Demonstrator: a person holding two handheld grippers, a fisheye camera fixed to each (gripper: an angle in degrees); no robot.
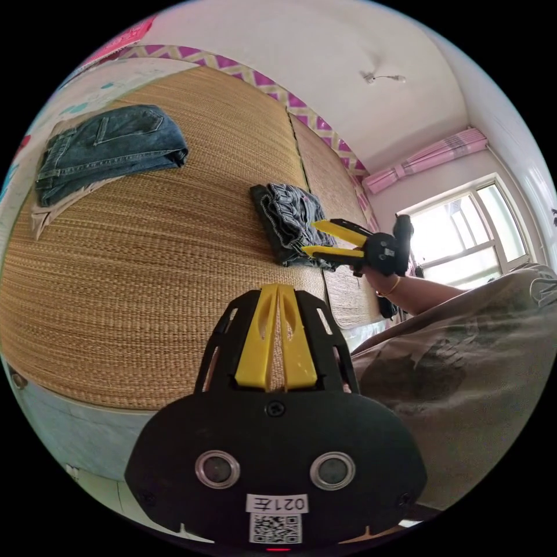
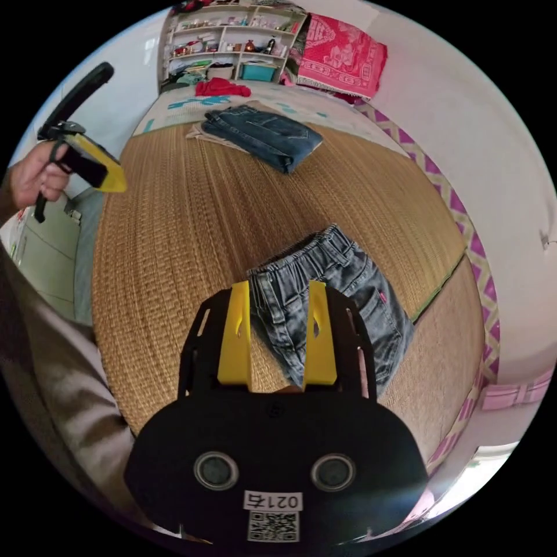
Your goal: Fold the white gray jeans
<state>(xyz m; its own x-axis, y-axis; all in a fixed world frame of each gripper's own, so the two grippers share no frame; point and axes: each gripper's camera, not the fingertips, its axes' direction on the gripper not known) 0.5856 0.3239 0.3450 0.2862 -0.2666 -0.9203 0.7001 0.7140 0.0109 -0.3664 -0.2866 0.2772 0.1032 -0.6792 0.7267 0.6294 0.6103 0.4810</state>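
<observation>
Mat: the wide woven straw mat [image 2: 191, 232] stretched out ahead of both grippers.
Blue stack: folded dark-blue denim jeans [image 2: 264, 136] lay far beyond the jaws.
Task piece: the faded grey-white jeans [image 2: 342, 284] sat folded compact, just under the right gripper [image 2: 277, 342].
Right gripper: jaws spread, gripping nothing.
Left gripper [image 1: 277, 342]: jaws closed, empty, well apart from the jeans.
Progress: folding looked essentially finished; perhaps only tidying remained.

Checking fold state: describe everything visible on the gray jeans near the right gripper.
The gray jeans are faded gray denim, folded into a compact, roughly rectangular bundle with the elastic gathered waistband on top at one end and a back pocket showing. They lie flat on the woven straw mat, apart from the folded blue jeans. The right gripper is open, its jaws straddling the near edge without pressing on it.
</observation>
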